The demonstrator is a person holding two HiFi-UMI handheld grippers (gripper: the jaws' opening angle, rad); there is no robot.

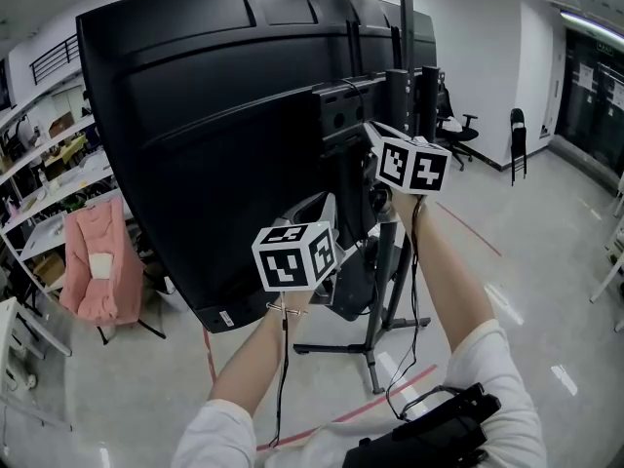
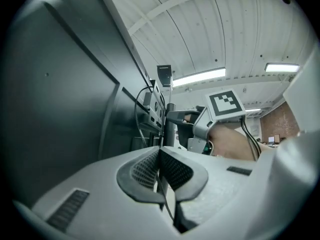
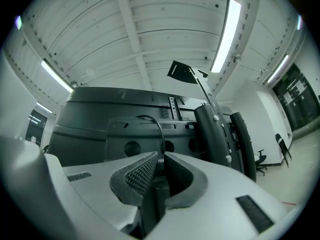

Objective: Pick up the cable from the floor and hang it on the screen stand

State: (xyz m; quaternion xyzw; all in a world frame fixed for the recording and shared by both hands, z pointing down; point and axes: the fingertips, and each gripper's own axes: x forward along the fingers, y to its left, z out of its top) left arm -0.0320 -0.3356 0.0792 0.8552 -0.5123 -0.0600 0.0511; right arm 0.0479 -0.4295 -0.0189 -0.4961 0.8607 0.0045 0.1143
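Note:
The big black screen (image 1: 214,135) shows its back, mounted on a black wheeled stand (image 1: 375,344). Both grippers are raised at the mount behind the screen. My left gripper (image 1: 327,213) is lower, its jaws shut (image 2: 160,151) on a thin black cable (image 2: 169,209) that drops beneath them. Higher up, at the bracket, my right gripper (image 1: 378,142) is also shut (image 3: 161,156) on the cable (image 3: 159,129), which arcs from between its jaws to the screen's back panel (image 3: 125,119). The stand's pole (image 3: 215,134) rises just right of it. The right gripper's marker cube (image 2: 225,104) appears in the left gripper view.
A pink chair (image 1: 97,266) and cluttered shelves (image 1: 49,164) stand at the left. Office chairs (image 1: 458,130) sit far back on the right. Red tape lines (image 1: 468,227) cross the pale floor. The stand's legs (image 1: 331,347) spread out below my arms.

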